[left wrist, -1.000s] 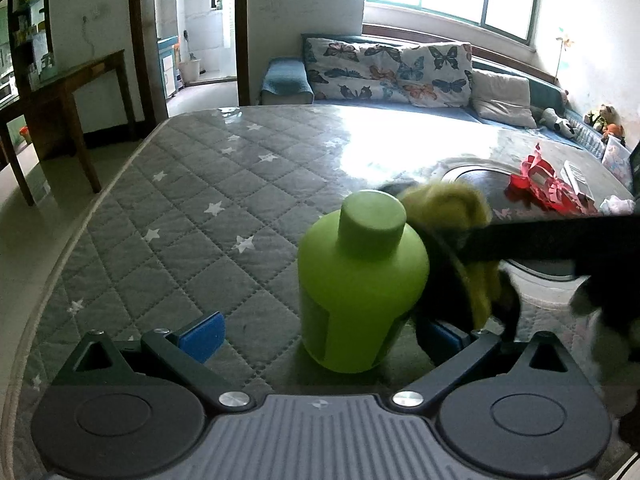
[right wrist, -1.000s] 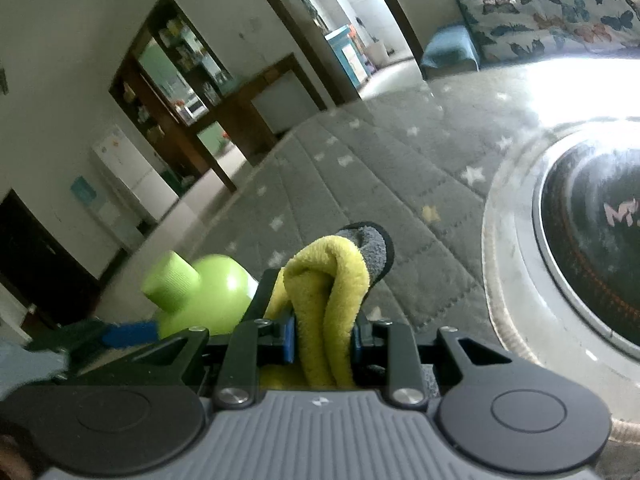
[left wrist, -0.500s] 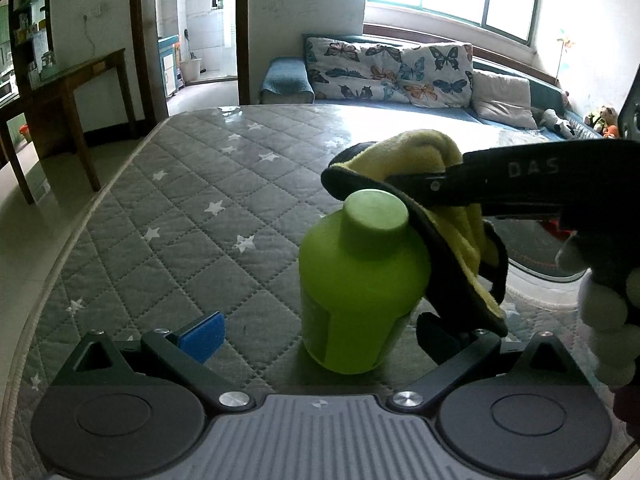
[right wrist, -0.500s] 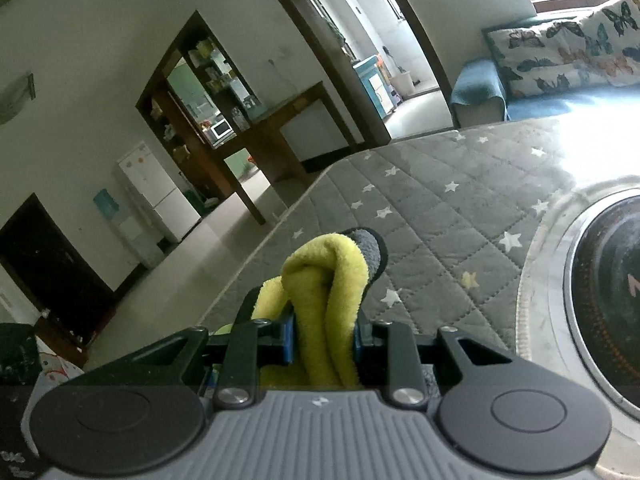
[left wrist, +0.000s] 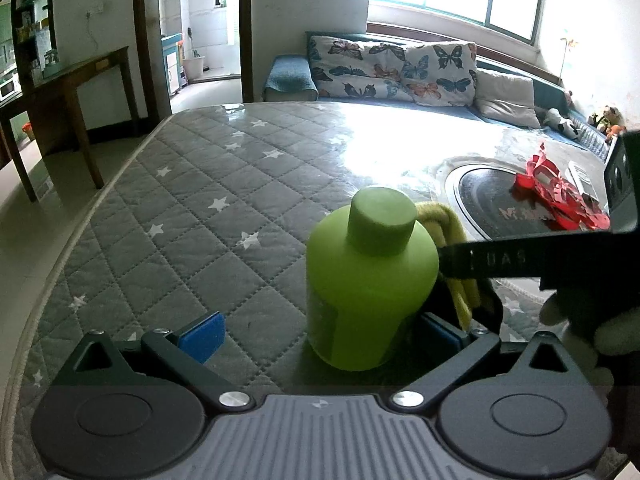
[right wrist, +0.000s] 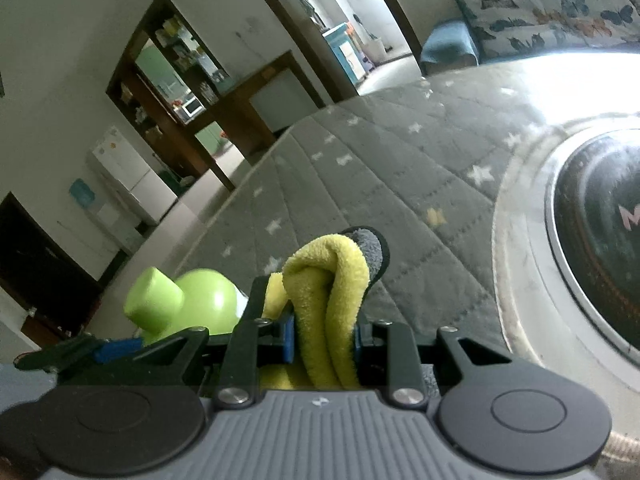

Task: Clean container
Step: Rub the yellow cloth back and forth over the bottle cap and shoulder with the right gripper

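Green bottle [left wrist: 370, 280] upright on the quilted desk [left wrist: 208, 200], standing between the wide-spread, empty jaws of the left gripper [left wrist: 320, 330], its far-right flank against a yellow cloth [right wrist: 332, 304] pinched tight in the closed jaws of the right gripper [right wrist: 324, 336]. Wiping apparently under way along that side: best done with the cloth pressed flat to the curved wall and swept round and up toward the cap [left wrist: 382, 220], with the left jaws kept close on both sides to catch any tip, since the light bottle looks easy to push over.
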Demonstrator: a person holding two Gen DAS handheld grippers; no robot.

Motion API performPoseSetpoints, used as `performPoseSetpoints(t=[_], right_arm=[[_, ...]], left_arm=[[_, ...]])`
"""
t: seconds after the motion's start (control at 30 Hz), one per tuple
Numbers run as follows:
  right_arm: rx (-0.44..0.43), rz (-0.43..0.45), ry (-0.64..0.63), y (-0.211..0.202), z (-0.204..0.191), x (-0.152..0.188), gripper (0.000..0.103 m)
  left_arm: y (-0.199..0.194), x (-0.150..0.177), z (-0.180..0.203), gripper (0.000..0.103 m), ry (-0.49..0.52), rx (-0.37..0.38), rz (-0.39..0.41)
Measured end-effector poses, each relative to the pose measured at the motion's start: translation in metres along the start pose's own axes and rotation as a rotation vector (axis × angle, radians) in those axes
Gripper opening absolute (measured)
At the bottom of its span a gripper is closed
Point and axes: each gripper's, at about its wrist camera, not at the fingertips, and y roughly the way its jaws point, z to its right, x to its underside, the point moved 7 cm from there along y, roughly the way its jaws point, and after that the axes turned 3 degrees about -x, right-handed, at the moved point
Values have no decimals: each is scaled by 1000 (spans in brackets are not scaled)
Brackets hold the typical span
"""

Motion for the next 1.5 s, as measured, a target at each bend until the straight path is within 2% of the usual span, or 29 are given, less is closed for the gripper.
performPoseSetpoints(t=[0.2, 0.63, 0.83, 1.2, 1.5], right_arm=[[13, -13, 7, -3, 6, 11, 26], [-32, 68, -1, -35, -13, 4, 26], [-62, 108, -44, -48, -29, -11, 26], [-51, 97, -54, -29, -29, -21, 27], [-17, 48, -26, -11, -21, -17, 27]], left_arm=[[-2, -1, 1, 103, 1, -2, 6], [-5, 2, 2, 103, -3, -2, 6], [-5, 2, 3, 103, -3, 0, 4], [1, 2, -2, 103, -10, -3, -8], [1, 4, -4, 103, -16, -3, -13]])
